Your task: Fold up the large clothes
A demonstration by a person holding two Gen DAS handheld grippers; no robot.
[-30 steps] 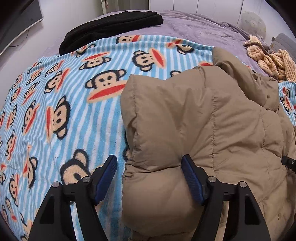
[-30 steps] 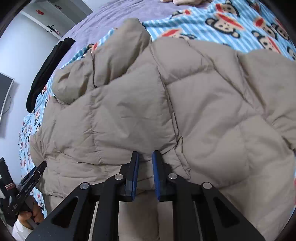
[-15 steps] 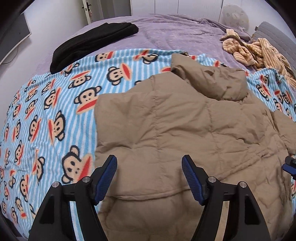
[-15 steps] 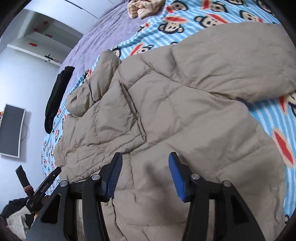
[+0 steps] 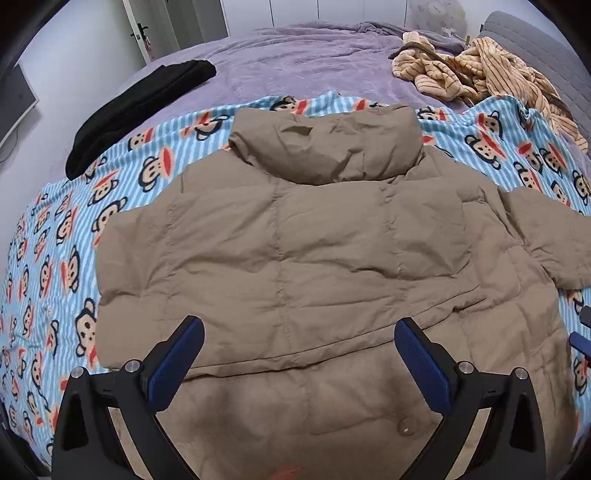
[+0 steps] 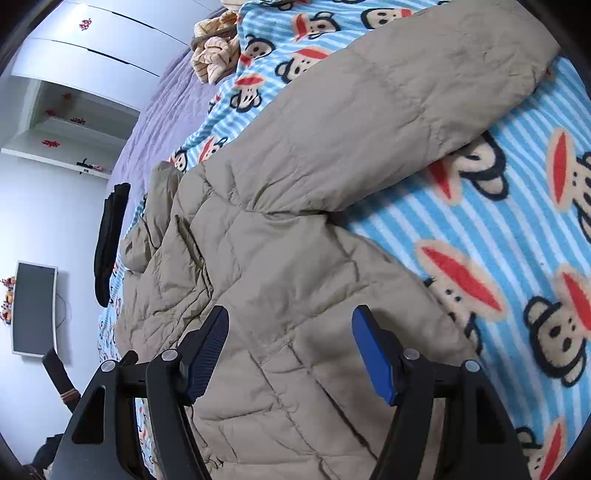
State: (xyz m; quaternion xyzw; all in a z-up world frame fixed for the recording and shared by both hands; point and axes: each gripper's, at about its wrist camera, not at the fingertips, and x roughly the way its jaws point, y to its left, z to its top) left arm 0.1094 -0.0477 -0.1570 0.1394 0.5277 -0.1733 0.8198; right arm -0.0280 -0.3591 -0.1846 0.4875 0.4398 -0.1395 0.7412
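Okay, my left gripper [image 5: 298,345] and right gripper [image 6: 290,341] hover over the tan puffer jacket [image 5: 295,251], jaws opening and empty, since it's lying flat for folding.

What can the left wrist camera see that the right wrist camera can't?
Only the left wrist view shows the jacket's collar spread flat and a door. Only the right wrist view shows the screen's face, wall shelves and the jacket's outstretched sleeve in full. Both show the tan jacket, monkey-print blanket, black garment and striped clothes.
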